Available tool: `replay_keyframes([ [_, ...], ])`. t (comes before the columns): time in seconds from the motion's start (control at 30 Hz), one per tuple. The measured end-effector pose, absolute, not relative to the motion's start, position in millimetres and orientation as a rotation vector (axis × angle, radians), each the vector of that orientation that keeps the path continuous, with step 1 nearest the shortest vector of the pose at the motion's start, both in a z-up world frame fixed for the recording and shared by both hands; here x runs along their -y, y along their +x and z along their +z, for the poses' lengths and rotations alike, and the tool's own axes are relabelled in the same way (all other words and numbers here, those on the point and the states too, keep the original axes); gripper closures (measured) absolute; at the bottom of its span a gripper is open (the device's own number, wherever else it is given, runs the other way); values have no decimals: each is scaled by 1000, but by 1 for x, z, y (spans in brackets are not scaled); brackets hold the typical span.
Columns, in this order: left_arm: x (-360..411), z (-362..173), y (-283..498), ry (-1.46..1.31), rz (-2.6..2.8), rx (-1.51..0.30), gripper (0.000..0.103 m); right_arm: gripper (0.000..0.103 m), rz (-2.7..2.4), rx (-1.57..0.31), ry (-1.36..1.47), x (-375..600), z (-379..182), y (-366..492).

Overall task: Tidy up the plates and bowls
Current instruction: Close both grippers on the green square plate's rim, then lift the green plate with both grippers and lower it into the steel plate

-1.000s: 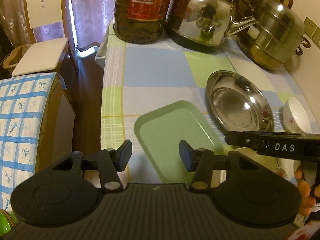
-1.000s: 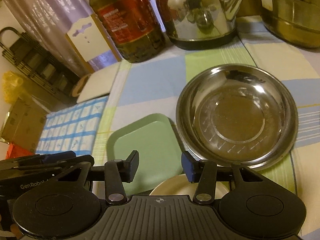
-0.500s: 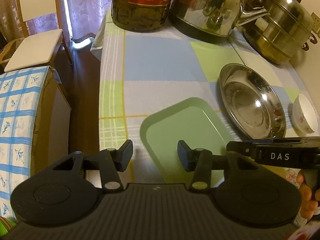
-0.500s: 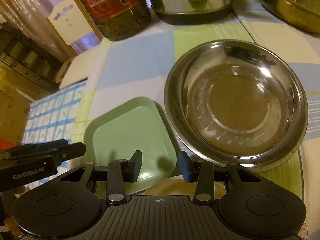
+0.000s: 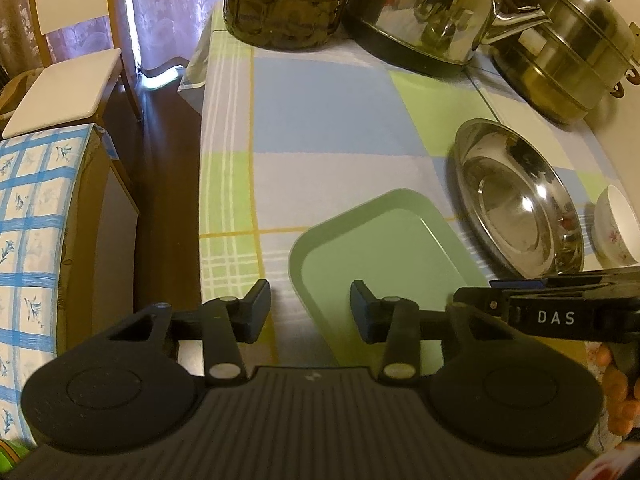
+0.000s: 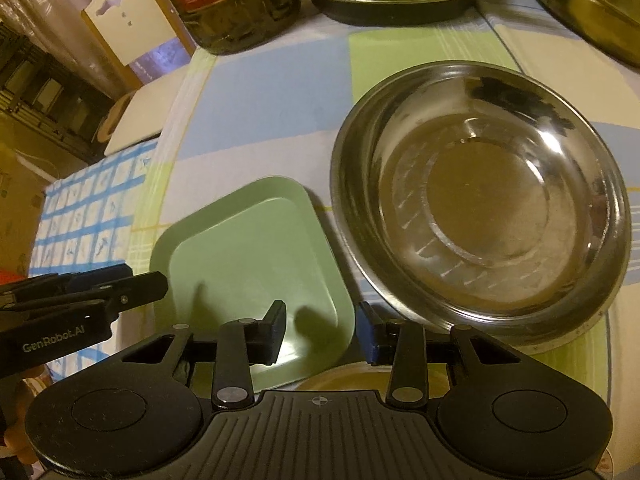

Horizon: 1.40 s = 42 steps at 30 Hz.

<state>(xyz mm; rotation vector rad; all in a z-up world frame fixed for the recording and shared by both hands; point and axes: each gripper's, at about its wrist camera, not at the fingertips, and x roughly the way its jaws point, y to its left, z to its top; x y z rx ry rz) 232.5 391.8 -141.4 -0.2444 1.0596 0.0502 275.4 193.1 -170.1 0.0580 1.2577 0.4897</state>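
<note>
A square green plate [image 5: 384, 256] lies on the checked tablecloth, also in the right wrist view [image 6: 248, 256]. A round steel dish [image 5: 516, 196] sits to its right, large in the right wrist view [image 6: 484, 204]. A small white flowered bowl [image 5: 616, 232] stands right of the dish. A cream plate rim [image 6: 360, 378] shows under my right gripper. My left gripper [image 5: 310, 312] is open above the green plate's near left corner. My right gripper [image 6: 322, 334] is open above the green plate's near right corner, beside the steel dish.
A big oil bottle [image 5: 288, 0], a steel kettle [image 5: 432, 12] and a steel steamer pot [image 5: 568, 48] stand along the table's far side. The table's left edge [image 5: 204, 184] drops to a dark floor, with a white chair [image 5: 64, 84] and a blue-checked covered box [image 5: 36, 240].
Both grippers have moved forward and lower over the table. The green plate and steel dish now look closer. Both stay open and nothing was picked up.
</note>
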Motion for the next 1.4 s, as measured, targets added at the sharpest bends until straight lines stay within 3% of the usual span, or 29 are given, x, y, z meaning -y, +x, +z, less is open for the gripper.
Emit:
replay_keyframes([
  [0.47, -400, -149, 244, -222, 63, -1059, 70, 74, 480, -1254, 57, -201, -173, 279],
  [0.83, -399, -156, 248, -169, 93, -1053, 91, 94, 456, -1222, 9, -204, -173, 275],
  [1.4, -400, -124, 240, -152, 100, -995, 94, 96, 486, -1188, 163, -185, -145, 270],
])
